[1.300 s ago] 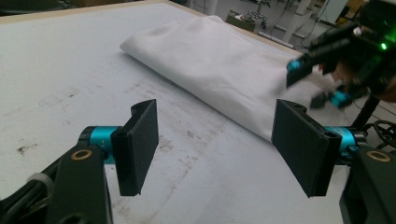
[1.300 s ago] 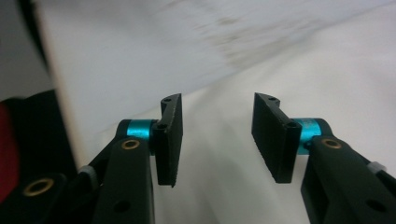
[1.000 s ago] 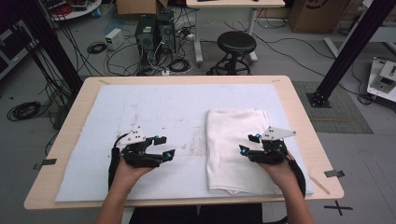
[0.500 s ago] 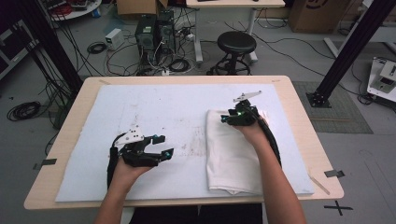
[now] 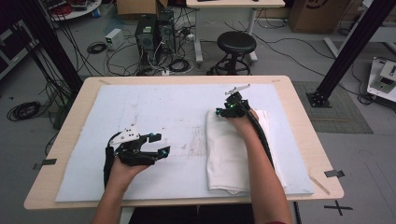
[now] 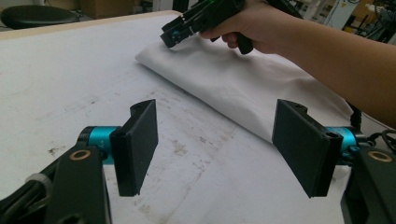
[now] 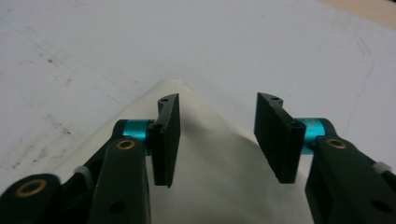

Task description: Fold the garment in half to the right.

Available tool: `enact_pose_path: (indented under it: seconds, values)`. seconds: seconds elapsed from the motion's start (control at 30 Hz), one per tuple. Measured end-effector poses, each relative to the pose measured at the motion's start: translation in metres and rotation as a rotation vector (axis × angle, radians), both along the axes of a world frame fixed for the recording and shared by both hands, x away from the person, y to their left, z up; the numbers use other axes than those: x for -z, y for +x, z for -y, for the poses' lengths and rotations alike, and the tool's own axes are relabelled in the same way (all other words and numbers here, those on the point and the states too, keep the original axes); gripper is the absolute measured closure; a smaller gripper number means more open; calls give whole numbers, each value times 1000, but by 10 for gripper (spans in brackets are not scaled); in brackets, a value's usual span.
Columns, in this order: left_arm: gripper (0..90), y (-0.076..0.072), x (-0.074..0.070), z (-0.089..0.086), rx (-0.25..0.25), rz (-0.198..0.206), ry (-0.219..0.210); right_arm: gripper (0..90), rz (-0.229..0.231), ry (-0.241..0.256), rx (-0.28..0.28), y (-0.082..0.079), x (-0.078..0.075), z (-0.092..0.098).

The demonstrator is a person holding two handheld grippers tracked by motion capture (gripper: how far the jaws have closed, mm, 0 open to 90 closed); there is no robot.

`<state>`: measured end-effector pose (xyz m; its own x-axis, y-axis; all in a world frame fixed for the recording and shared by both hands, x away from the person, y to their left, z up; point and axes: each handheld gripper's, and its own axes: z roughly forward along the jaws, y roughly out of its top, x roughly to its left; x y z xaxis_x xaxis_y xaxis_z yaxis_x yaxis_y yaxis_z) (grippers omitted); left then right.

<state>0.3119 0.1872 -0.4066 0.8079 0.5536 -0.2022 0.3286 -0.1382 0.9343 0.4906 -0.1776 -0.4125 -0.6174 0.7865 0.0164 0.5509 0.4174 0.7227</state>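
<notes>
The right tool point(image 5: 224, 111) hangs over the far left corner of the folded white cloth point(image 5: 233, 151), its jaws apart with nothing between them; in the right gripper view the corner of the cloth point(image 7: 187, 121) lies just under and ahead of the jaws. The left tool point(image 5: 159, 145) rests on the blue mat point(image 5: 154, 107) near the worktop's point(image 5: 299, 121) front edge, jaws apart and empty, well apart from the cloth. The cloth lies flat on the right half of the mat. The step in hand looks like the reach for that far corner. The next move likely calls for lowering the right tool so one jaw slips under the top layer, then closing on the corner.
</notes>
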Motion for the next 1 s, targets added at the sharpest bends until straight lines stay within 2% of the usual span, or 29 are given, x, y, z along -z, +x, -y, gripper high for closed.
enact_pose_path:
  seconds: [0.13, 0.27, 0.37, 0.6, 0.77, 1.0]
  values:
    - [313, 0, -1, -6, -18, 4, 2, 425, 38, 11, -23, -13, -14, 5]
    - [310, 0, -2, -12, -33, 8, 3, 384, 84, 43, -48, -34, -26, 19]
    - [304, 2, -1, -16, -45, 6, 15, 362, 109, 53, -59, -48, -31, 37]
    - [283, 5, 0, -19, -57, 7, 37, 334, 162, 88, -30, -75, -42, 86]
    - [280, 7, -2, -22, -68, 24, 57, 318, 193, 90, -40, -90, -45, 107]
    - [264, 8, -3, -32, -68, 31, 72, 282, 220, 143, -66, -110, -40, 121]
